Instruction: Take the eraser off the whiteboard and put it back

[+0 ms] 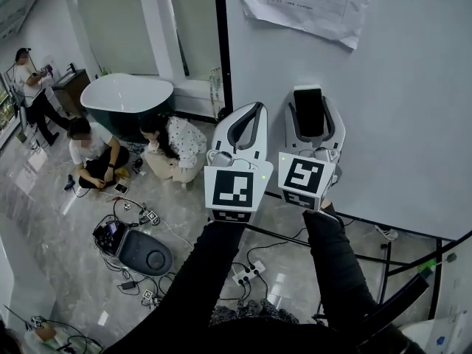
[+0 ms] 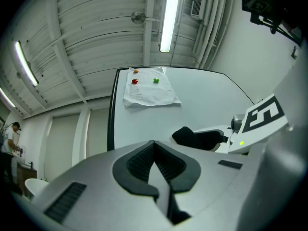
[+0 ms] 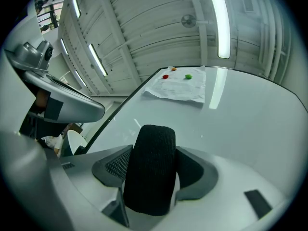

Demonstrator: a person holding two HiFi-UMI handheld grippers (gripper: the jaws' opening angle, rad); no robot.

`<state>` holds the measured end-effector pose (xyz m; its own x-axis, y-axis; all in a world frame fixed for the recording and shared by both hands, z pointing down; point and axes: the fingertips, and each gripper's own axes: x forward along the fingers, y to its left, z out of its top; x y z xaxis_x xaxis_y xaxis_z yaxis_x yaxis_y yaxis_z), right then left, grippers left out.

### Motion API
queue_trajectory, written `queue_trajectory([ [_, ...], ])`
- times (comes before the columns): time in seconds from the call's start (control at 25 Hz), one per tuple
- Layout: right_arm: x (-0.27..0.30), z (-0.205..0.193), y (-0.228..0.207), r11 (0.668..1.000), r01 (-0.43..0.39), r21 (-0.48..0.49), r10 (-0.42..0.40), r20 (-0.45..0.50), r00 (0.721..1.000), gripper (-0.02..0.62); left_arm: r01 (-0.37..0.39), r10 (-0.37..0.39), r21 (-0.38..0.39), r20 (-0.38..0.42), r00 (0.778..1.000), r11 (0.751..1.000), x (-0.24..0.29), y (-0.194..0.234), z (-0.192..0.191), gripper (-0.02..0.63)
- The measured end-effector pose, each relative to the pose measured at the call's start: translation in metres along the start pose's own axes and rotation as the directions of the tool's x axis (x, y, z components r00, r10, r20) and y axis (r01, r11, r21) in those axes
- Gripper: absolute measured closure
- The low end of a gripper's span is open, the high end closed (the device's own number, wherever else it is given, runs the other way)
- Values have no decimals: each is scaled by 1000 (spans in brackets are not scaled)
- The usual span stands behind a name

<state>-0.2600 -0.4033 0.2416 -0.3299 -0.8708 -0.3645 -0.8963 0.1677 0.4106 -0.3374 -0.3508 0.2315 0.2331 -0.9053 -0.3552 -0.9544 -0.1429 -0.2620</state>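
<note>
1. The black eraser (image 3: 151, 167) is held upright between the pads of the right claw (image 1: 309, 93), which is closed on its two long sides.
2. The eraser is raised in front of the whiteboard (image 1: 383, 124). Whether its far end touches the board's surface cannot be told.
3. The left claw (image 2: 154, 146) is seen closed, its ribbed pads (image 2: 137, 160) pressed together with nothing between them.
4. The left claw is held just beside the right claw. Both are pointed at the whiteboard, near its dark left edge.
5. A creased sheet of paper (image 2: 150, 93) is fixed higher up on the whiteboard, well apart from the eraser, under small red, orange and green magnets (image 2: 156, 80).
</note>
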Motion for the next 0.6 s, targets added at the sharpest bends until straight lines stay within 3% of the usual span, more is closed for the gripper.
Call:
queue_trajectory([
  [0.6, 2, -2, 1, 990, 98, -105, -105, -64, 992, 319, 17, -17, -8, -2, 1000, 1000, -1, 9, -5, 600],
])
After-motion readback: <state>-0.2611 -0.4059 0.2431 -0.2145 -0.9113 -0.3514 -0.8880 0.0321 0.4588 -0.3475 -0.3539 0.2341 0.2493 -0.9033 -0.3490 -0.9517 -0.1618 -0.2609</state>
